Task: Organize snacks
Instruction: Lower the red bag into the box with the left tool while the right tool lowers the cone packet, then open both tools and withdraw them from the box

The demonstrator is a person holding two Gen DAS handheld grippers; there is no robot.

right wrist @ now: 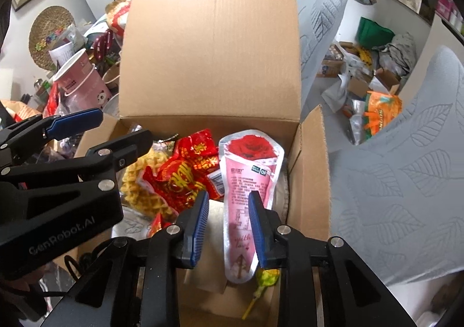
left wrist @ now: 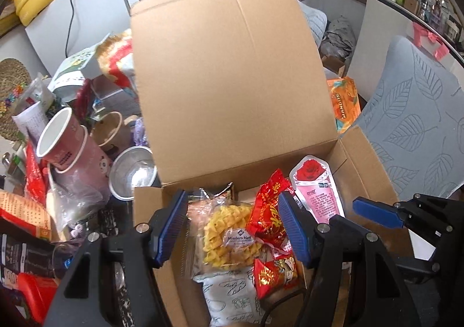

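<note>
An open cardboard box stands with its far flap upright, and both grippers hang over it, pointing steeply down into it.

The left gripper has its jaws at a middling width with nothing between the pads. Below the gap lies a clear bag of yellow twists. Just right of it, partly under the right-hand pad, sit crinkled red packets. Nearer the camera a white pouch with a line pattern lies beneath the twists.

The right gripper holds its jaws narrow. No earlier picture is given, so only the present stance can be told: the pink rose pouch lies between the pads, its lower part in the gap. The left pad stands clear of it; the right pad is at its edge, and whether it presses there I cannot tell. The pouch lies lengthwise along the right side of the box, rose end far, beside the red packets. A yellow lollipop lies at the pouch's near end, on the box floor.

Outside the box, to the left, the surface is crowded: stacked pink cups and a metal bowl. To the right, an orange bag lies behind a grey leaf-print cushion.
</note>
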